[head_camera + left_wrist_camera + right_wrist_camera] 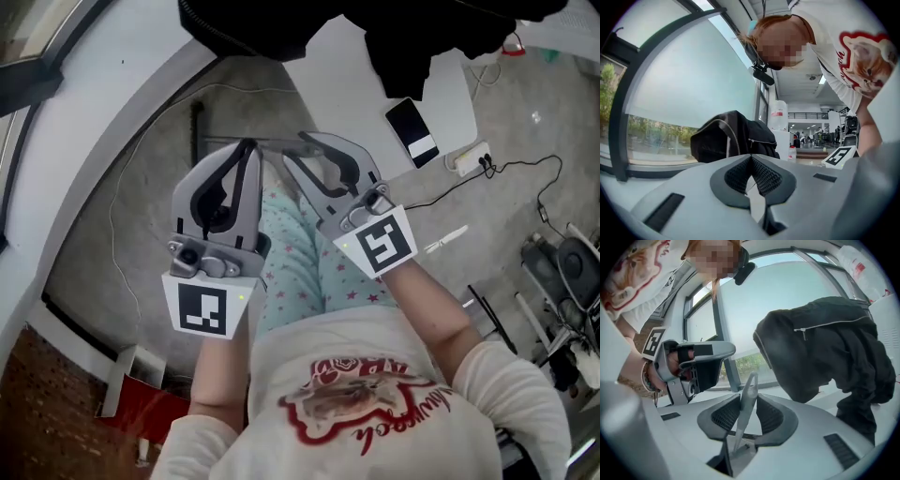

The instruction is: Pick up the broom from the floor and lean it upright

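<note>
right tool (749, 399) clamps broom (745, 416) top | left tool (750, 159) beside clamps it too | risk: high holds, low end may swing loose

- Daylight enters through the window (689, 89) ahead of the left claw (751, 164). The pane is bright and washed out.
- The black jacket (825, 348) beyond the right claw (749, 398) reads as a dark mass with little detail.
- The broom handle (751, 380) between that claw's pads is sharp.
- Both gripper views bend strongly toward black corners.
- Claw bodies nearest each lens are soft.
- The head view is evenly lit.
</note>
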The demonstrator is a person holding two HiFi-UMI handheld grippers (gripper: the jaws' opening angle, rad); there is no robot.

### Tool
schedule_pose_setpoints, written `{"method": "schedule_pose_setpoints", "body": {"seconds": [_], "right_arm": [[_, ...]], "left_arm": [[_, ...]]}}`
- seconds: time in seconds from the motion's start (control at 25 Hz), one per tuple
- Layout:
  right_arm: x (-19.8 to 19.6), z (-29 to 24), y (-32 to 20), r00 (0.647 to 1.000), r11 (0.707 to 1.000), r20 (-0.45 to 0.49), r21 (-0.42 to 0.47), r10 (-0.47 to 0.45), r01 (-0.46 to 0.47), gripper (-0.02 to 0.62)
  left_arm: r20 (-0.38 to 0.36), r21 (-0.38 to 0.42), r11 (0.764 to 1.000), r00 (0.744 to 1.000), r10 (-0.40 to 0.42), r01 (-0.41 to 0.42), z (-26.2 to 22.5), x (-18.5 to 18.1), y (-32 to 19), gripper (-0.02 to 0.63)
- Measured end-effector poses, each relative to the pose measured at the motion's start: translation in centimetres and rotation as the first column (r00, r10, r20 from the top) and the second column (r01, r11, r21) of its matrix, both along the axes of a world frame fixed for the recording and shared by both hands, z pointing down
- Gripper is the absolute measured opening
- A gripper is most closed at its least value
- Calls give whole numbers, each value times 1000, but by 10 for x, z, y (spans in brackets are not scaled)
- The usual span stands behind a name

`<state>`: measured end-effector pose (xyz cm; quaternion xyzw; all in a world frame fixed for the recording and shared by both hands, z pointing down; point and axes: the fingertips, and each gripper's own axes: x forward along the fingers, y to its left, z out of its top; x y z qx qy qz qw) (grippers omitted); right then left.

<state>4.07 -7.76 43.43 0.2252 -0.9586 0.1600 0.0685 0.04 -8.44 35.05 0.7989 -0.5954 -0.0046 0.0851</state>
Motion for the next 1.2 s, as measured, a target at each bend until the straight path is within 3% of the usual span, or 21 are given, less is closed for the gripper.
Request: {"method": "schedule_pose_setpoints", "body": {"seconds": [0.16,0.32,0.44,0.72,1.2], "right_arm": [[-41,-19,8,997,998,27,17,-66,66,115],[-83,-37,19,984,984,38,57,-174,171,110],[-111,-48,26,979,977,31,77,-203,201,109],[-169,-70,31,981,980,12,63,-192,191,106],[-243,-99,23,997,992,-63,117,-43,51,106]], "left_arm": [[10,8,995,995,-104,104,-6,-44,23,21],[22,20,973,973,-229,229,-14,-87,45,21],[21,24,960,960,-279,279,-18,-115,61,21],[23,23,930,930,-367,367,-26,-185,93,21],[34,74,925,926,-375,372,-57,-258,122,21]]}}
